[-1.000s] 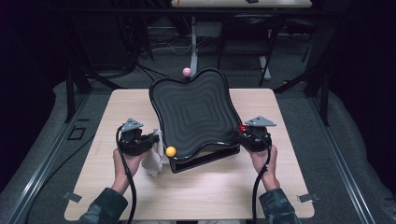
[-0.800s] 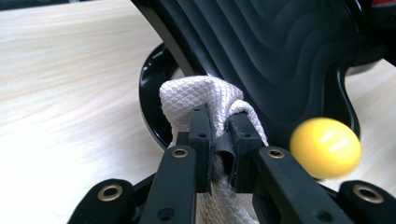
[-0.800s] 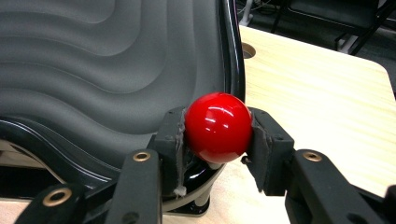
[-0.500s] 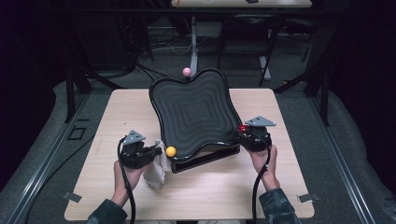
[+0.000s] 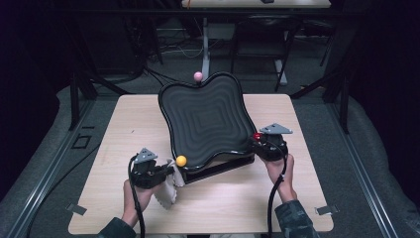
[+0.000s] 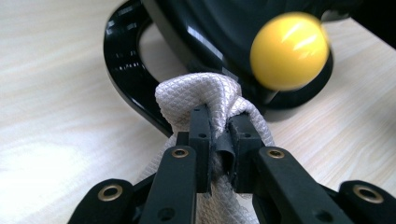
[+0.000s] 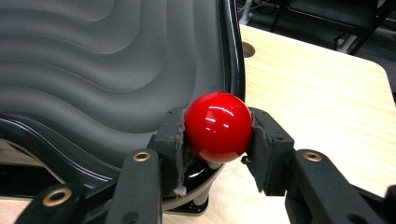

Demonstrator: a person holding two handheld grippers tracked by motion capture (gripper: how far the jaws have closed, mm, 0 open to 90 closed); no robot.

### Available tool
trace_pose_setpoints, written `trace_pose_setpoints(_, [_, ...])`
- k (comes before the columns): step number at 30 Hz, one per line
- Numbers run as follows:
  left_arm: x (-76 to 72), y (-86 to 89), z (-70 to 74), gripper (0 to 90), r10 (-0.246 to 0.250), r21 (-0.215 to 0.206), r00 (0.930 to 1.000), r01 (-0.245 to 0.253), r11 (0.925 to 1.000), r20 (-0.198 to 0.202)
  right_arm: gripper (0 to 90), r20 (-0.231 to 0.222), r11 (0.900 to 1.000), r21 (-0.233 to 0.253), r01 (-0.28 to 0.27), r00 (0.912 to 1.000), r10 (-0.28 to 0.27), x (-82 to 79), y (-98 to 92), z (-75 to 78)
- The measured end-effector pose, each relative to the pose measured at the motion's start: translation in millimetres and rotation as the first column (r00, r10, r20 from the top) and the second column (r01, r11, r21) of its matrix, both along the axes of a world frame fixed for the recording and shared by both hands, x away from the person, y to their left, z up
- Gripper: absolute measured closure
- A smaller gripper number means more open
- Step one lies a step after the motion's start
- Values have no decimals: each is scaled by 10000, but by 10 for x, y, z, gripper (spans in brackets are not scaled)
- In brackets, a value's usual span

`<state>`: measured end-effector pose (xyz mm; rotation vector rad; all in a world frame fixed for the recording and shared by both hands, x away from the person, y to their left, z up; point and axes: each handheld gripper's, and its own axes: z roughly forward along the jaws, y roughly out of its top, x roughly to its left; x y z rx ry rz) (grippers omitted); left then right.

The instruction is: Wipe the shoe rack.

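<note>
High view: black wavy tray (image 5: 205, 119) sits tilted mid-desk (image 5: 297, 203); left tool (image 5: 166, 171) with white cloth (image 5: 168, 191) has pulled back toward the near edge since a second ago, off the yellow knob (image 5: 181, 160), so wiping there looks paused. Left gripper view: jaws clamped on cloth (image 6: 205, 95), yellow knob (image 6: 289, 50) just beyond. Right gripper view: right tool (image 7: 217, 135) clamped on red knob (image 7: 218, 127) at the tray's rim (image 7: 232, 56), steadying it.

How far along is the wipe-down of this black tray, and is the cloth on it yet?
Done: the right tool is shut on the red knob, steadying the tilted black tray. In hand: the left tool pinches the white cloth beside the yellow knob, near the tray's base, not on the ribbed surface. Left: seemingly the whole ribbed surface, and I can't tell whether any has been wiped.
</note>
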<state>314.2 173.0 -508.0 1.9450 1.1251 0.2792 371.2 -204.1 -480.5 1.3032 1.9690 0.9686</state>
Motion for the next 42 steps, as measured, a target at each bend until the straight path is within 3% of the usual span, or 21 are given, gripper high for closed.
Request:
trace_pose_setpoints(7, [23, -125, -211, 824, -260, 490, 9985, 284, 9984, -476, 599, 0, 10000, -85, 1, 10000, -1, 1, 3, 2])
trace_pose_setpoints(13, [17, -145, -329, 825, -68, 496, 9984, 96, 9987, -567, 599, 19, 10000, -76, 39, 10000, -39, 7, -1, -1])
trace_pose_setpoints(18, [85, -162, -489, 826, -68, 709, 9939, 147, 9974, -1098, 599, 14, 9999, -90, 57, 10000, -57, 6, 1, 0])
trace_pose_setpoints(22, [139, -128, -550, 824, -29, 519, 9898, 104, 9986, -1427, 599, 11, 9999, -105, 51, 10000, -51, 6, 2, 0])
trace_pose_setpoints(26, [135, -84, -481, 814, 38, 495, 9916, 26, 9988, -1291, 599, 15, 9999, -107, -20, 10000, 21, 11, -6, 0])
trace_pose_setpoints(32, [99, 57, -261, 815, 214, 426, 9976, -186, 9989, -661, 599, -13, 9998, -181, -129, 9999, 129, 35, -25, 4])
trace_pose_setpoints(34, [73, 85, -166, 818, 160, 773, 9997, -143, 9969, -209, 598, -14, 9995, -266, -152, 9999, 151, 53, -34, 9])
trace_pose_setpoints(39, [-7, 262, -8, 820, 155, 1117, 9997, -178, 9936, 209, 598, -91, 9990, -438, -18, 10000, 14, 123, -53, 22])
trace_pose_setpoints(42, [3, 382, 37, 818, 511, 876, 9984, -529, 9948, 235, 590, -115, 9976, -681, 114, 9999, -122, 154, -44, 27])
